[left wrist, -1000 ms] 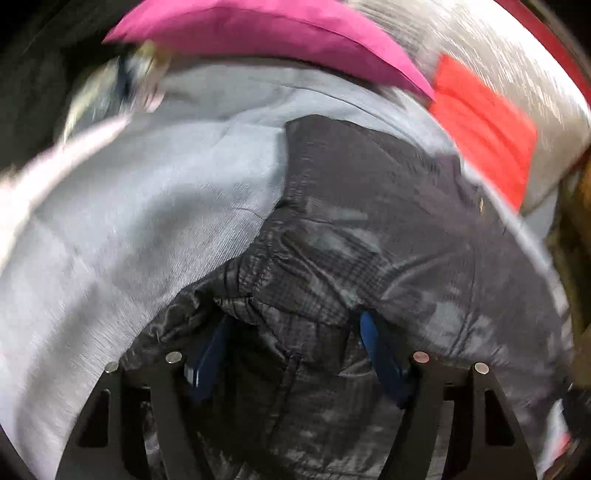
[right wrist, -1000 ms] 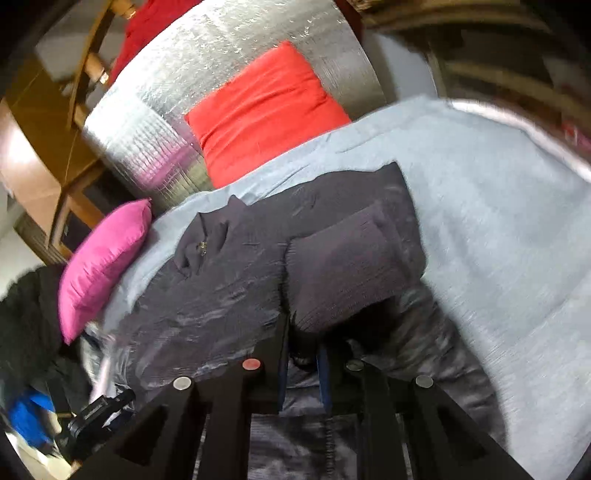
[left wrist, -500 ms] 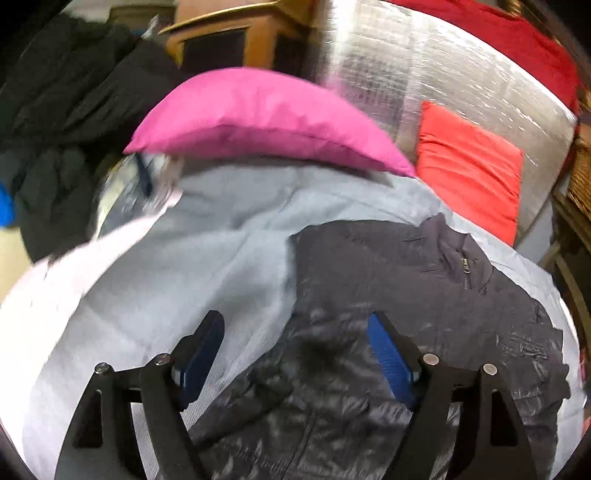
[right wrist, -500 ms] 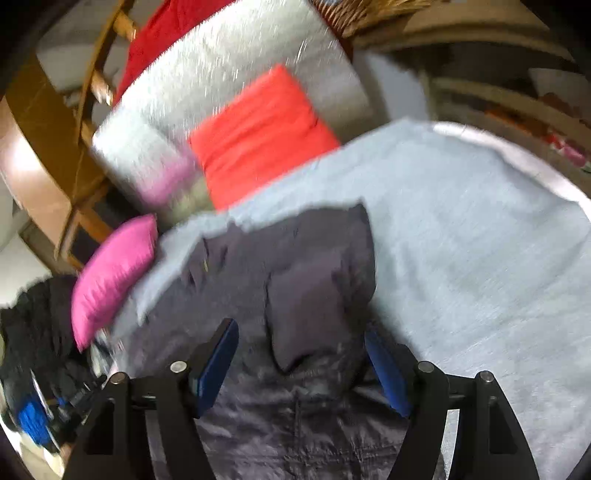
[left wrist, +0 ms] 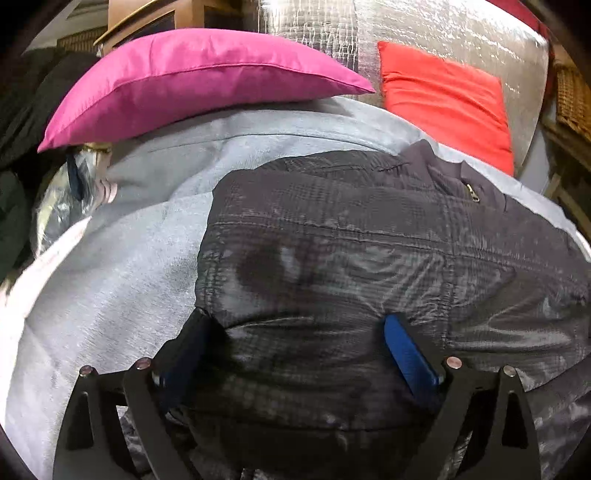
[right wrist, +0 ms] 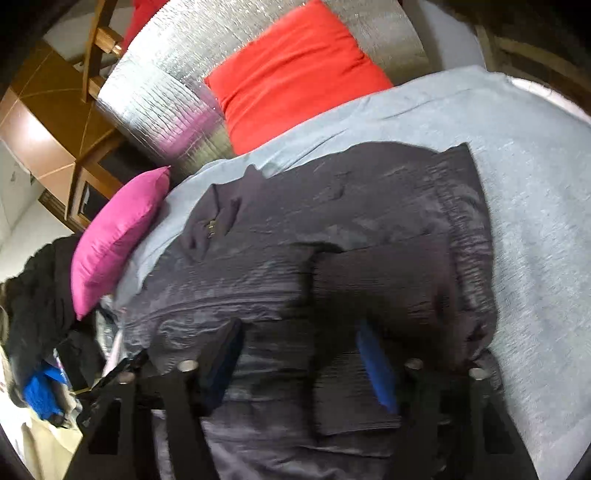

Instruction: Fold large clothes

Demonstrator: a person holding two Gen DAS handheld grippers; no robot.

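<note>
A dark grey quilted jacket (left wrist: 351, 236) lies spread on the grey blanket (left wrist: 110, 280), its zipped collar (left wrist: 469, 184) toward the cushions. My left gripper (left wrist: 301, 350) hovers low over the jacket's left part, its jaws opening wide, with only flat fabric under the blue pads (left wrist: 406, 354). In the right wrist view a sleeve (right wrist: 388, 288) is folded across the jacket (right wrist: 258, 258). My right gripper (right wrist: 301, 360) is above that sleeve, its jaws closing. The sleeve lies between them, and the pads (right wrist: 373, 365) do not press on it.
A pink cushion (left wrist: 192, 77) and a red cushion (left wrist: 447, 99) lean on a silver padded backrest (left wrist: 424, 33) at the blanket's far end. Dark clothes (right wrist: 40, 295) and a blue item (right wrist: 40, 395) pile up beside the bed. Wooden furniture (right wrist: 48, 122) stands behind.
The right gripper let go of the sleeve and opened. The left gripper released bunched jacket fabric and widened. Both pulled back, then came in low over the jacket again, which now lies flatter.
</note>
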